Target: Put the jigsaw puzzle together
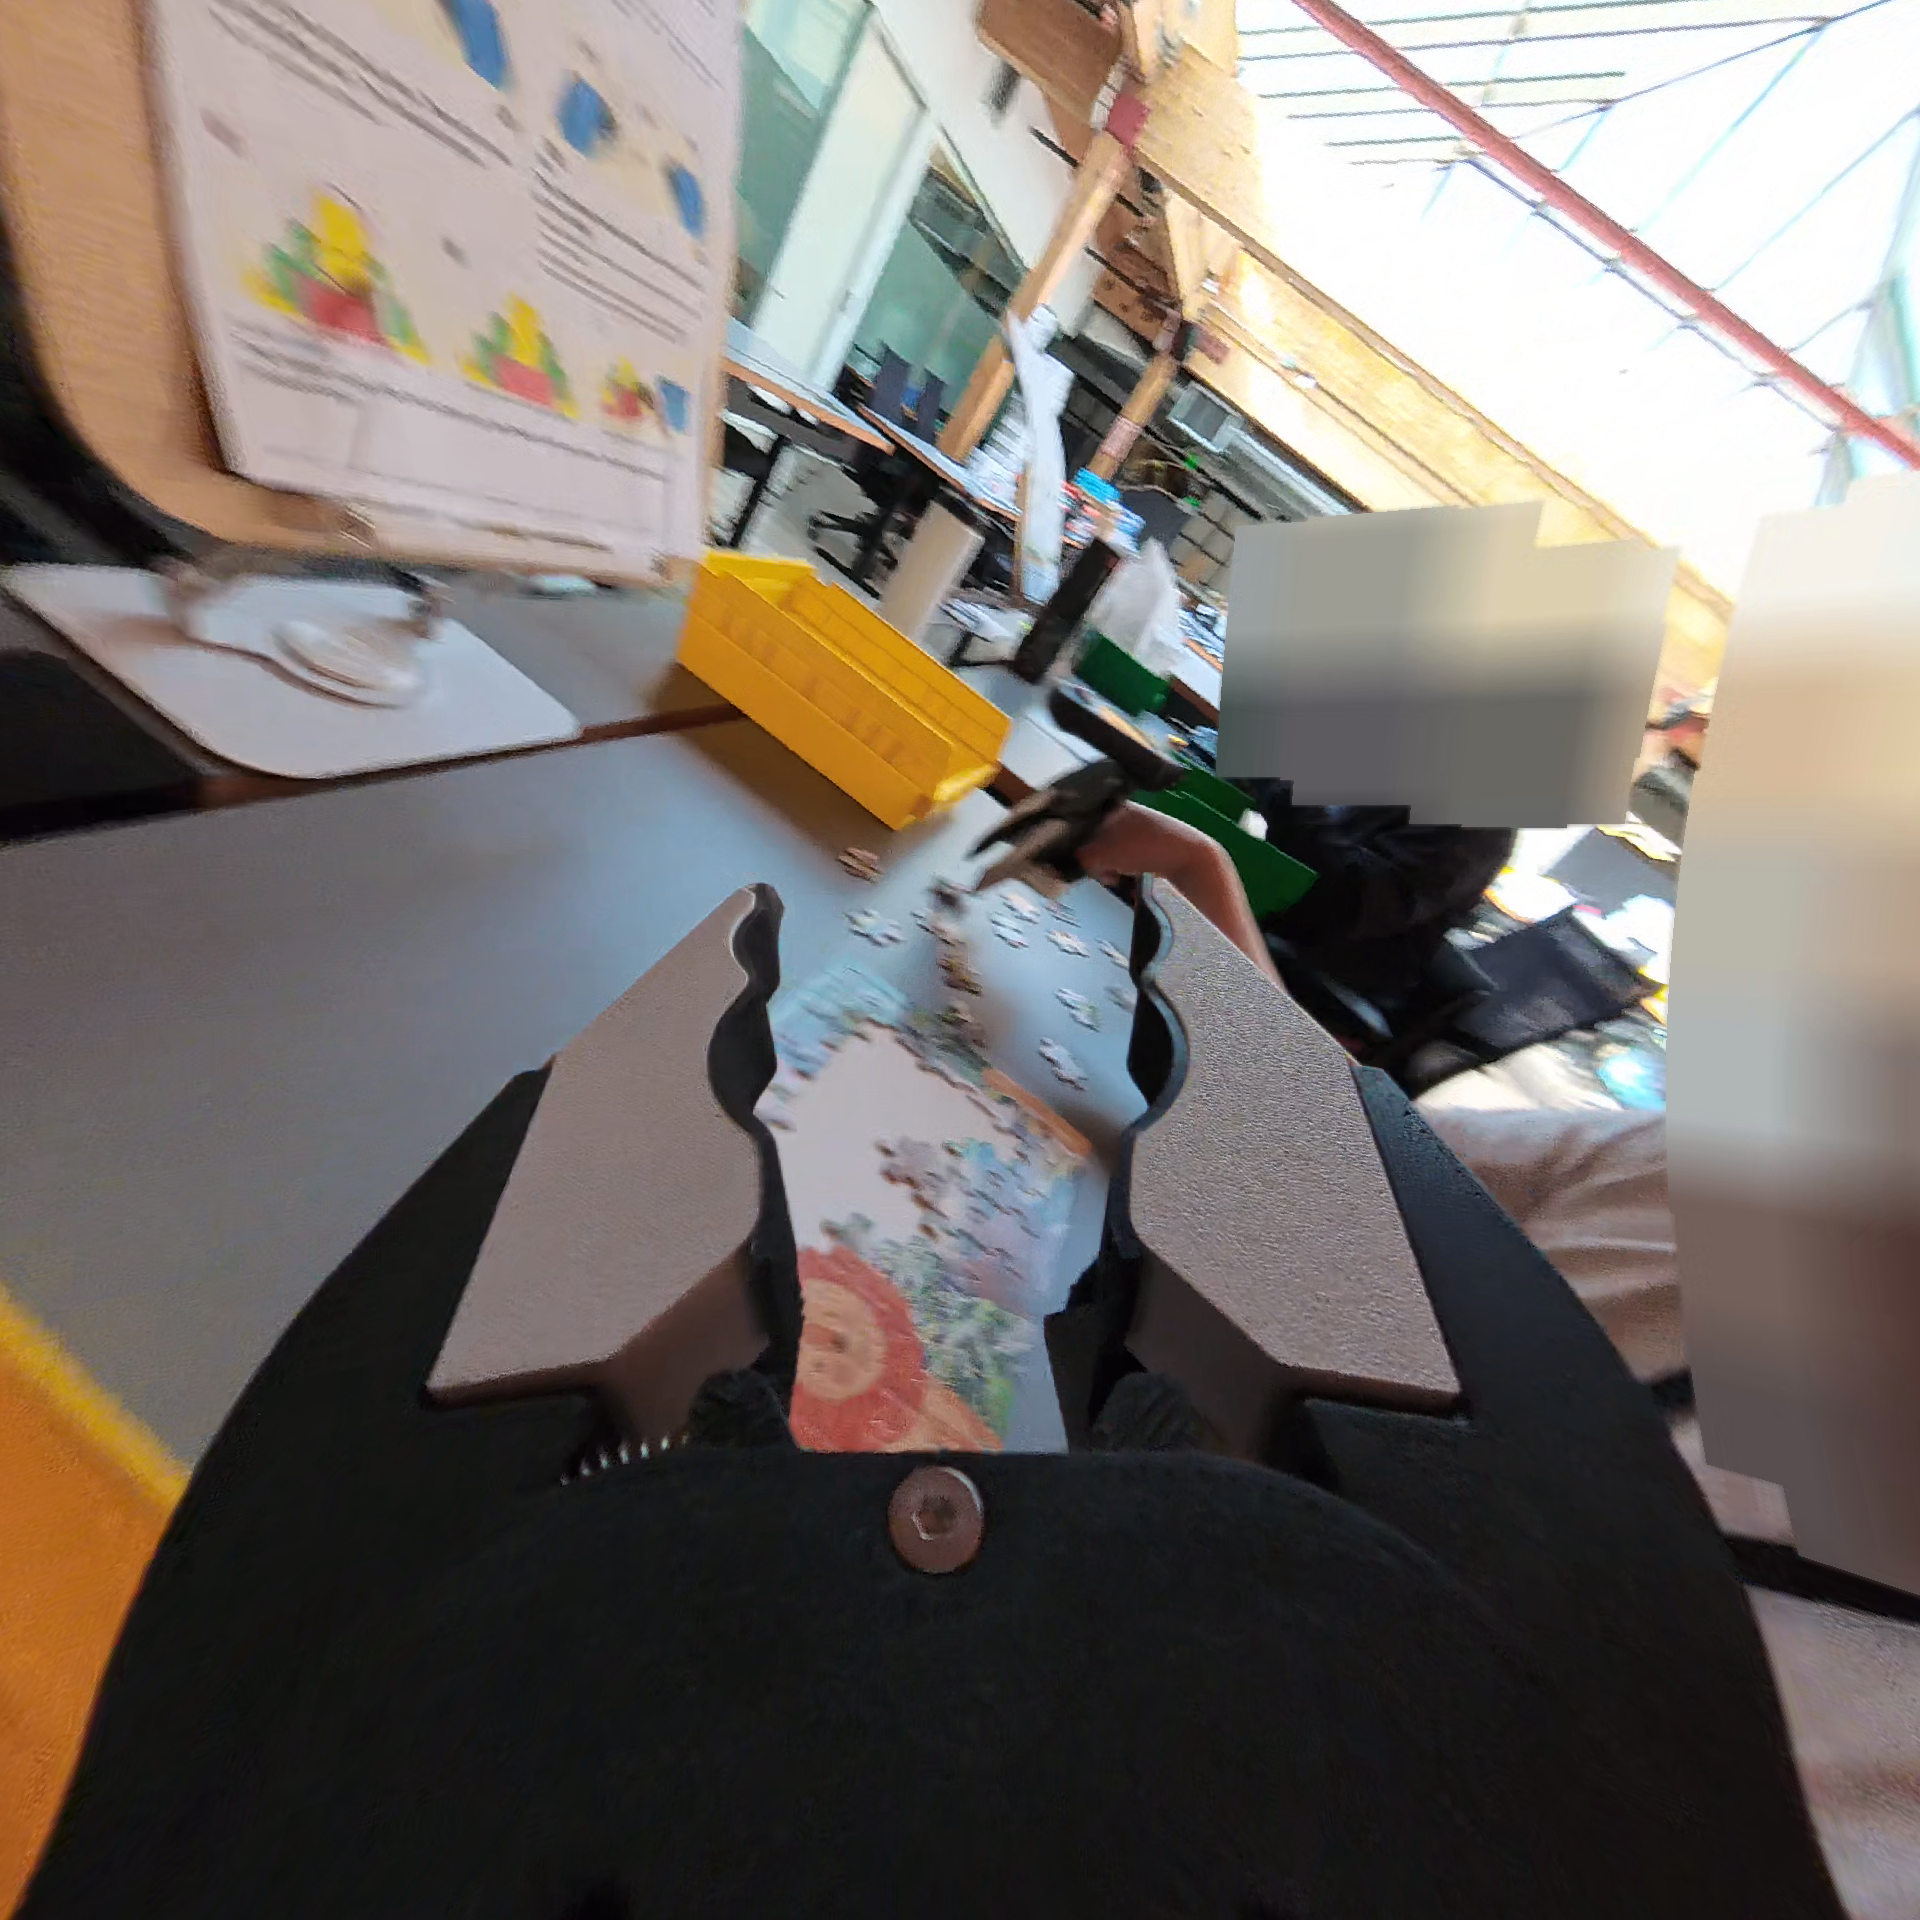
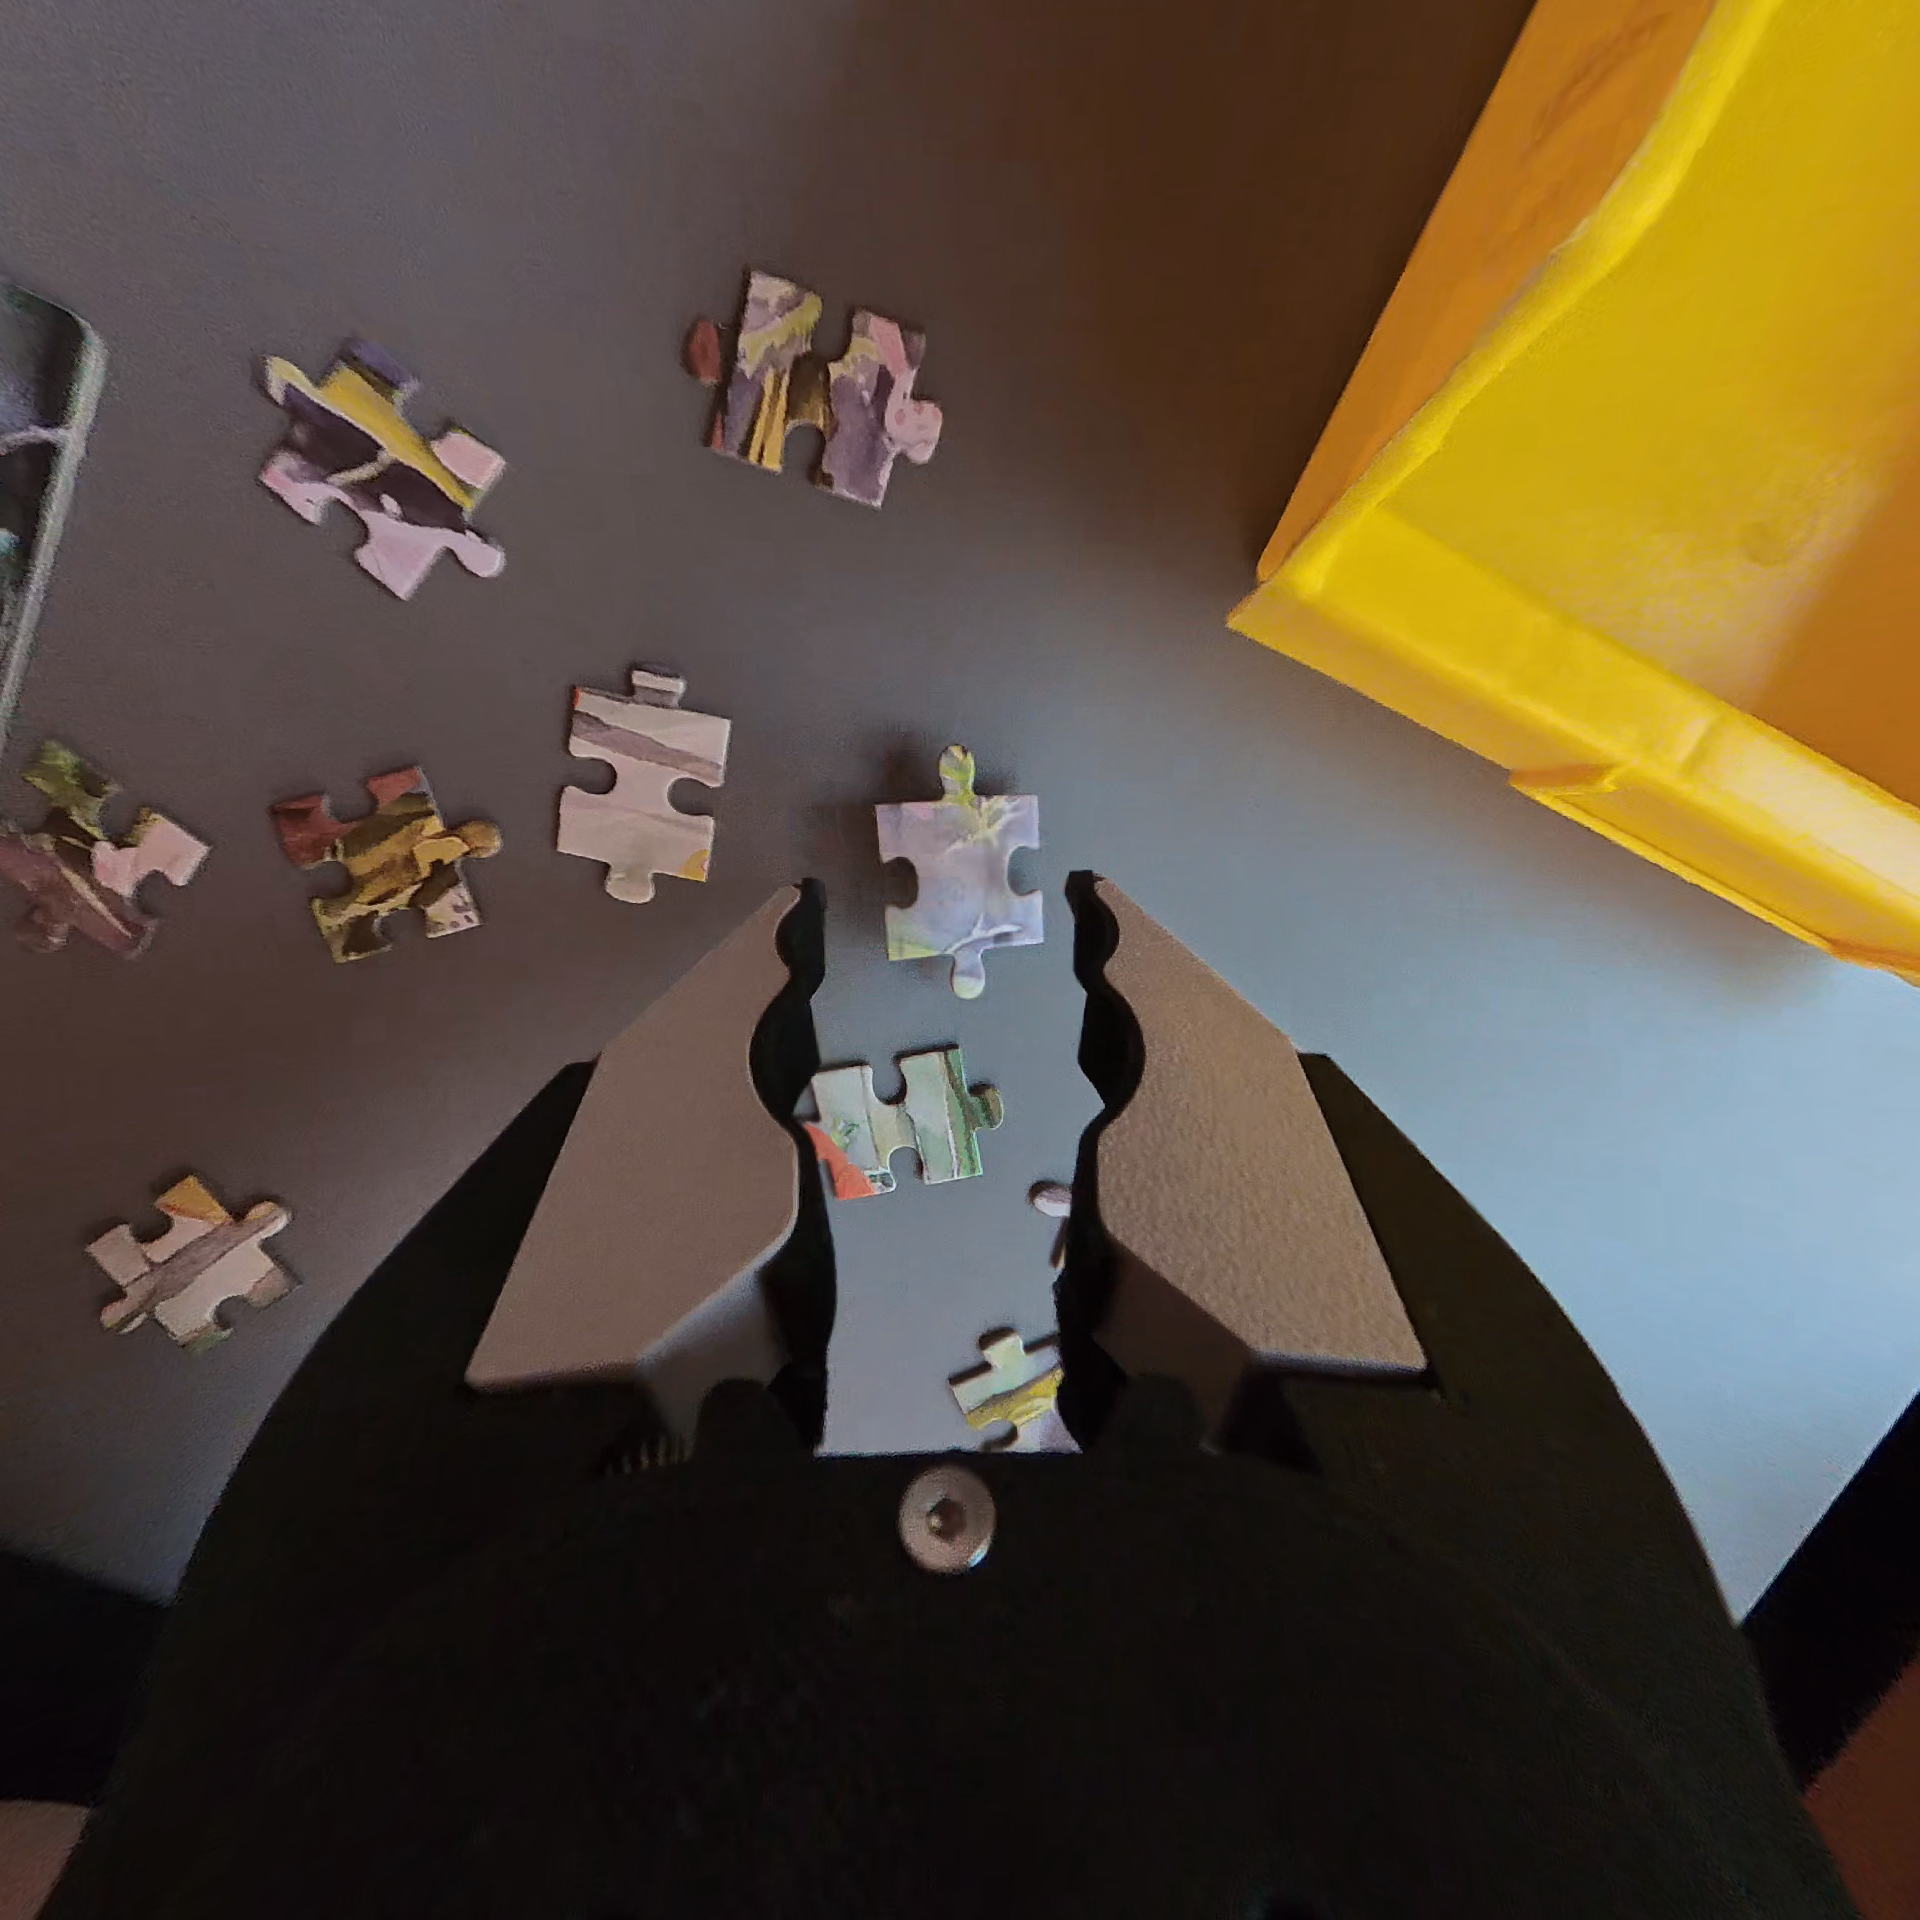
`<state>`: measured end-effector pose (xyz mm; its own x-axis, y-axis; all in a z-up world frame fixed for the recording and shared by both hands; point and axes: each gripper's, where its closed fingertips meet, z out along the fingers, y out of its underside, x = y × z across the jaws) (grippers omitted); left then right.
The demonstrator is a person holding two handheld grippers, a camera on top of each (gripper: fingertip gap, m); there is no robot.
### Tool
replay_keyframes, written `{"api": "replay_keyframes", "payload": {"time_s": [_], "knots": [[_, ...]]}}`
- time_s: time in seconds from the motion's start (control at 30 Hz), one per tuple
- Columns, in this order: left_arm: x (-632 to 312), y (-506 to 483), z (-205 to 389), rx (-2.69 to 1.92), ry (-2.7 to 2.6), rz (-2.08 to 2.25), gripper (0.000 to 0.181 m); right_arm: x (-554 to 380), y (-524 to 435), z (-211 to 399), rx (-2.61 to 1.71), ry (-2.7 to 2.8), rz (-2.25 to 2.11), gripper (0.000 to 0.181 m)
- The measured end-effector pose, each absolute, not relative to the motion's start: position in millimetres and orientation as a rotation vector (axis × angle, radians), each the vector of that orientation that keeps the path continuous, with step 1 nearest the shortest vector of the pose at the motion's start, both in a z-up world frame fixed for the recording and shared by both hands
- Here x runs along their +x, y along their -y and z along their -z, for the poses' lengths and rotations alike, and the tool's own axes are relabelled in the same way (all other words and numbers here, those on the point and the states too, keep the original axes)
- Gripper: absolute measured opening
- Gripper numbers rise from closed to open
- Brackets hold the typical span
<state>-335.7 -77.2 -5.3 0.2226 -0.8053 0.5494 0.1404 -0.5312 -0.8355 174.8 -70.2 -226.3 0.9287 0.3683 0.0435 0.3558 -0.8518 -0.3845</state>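
The left gripper (image 1: 956, 914) is hanging above the grey table (image 1: 312, 987) with its fingers spread apart and nothing between them. Seen through that gap, the half-built puzzle (image 1: 914, 1247) is lying flat on the table, blurred, with an orange-red round shape at its near end. Beyond the puzzle, loose pieces (image 1: 1060, 1060) are lying scattered. Further back from the puzzle a yellow bin (image 1: 831, 686) is sitting on the table, and to the right of it the right gripper (image 1: 1023, 842) is showing small, held over the loose pieces.

In the right wrist view, the right gripper (image 2: 945, 894) is pointing down at the table with its fingers apart and empty. A pale lilac piece (image 2: 961, 873) is lying just between the fingertips, flat on the table. To the left of it, a white piece (image 2: 639, 790) and several more are lying apart. To its right, the yellow bin (image 2: 1558, 582) is standing.
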Motion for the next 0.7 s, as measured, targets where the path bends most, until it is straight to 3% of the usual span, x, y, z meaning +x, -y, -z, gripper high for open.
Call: {"api": "replay_keyframes", "payload": {"time_s": [0.17,0.27,0.37,0.43,0.57,0.7], "knots": [[-433,14,9,-1.766,-0.536,0.744,0.070,178,47,151,-2.328,0.414,-0.043,0.053],[-491,-24,42,-1.972,-0.637,0.259,0.059,169,34,104,-2.110,0.389,-0.034,0.055],[-531,-48,82,-2.195,-0.733,-0.064,0.061,149,26,76,-1.981,0.418,-0.050,0.055],[-534,-56,112,-2.358,-0.758,-0.037,0.068,139,22,72,-1.958,0.450,-0.034,0.055],[-527,-74,158,-2.624,-0.632,0.172,0.057,123,18,74,-1.958,0.517,-0.004,0.055],[-538,-98,189,-2.743,-0.496,0.139,0.064,115,16,77,-1.977,0.551,0.012,0.055]]}}
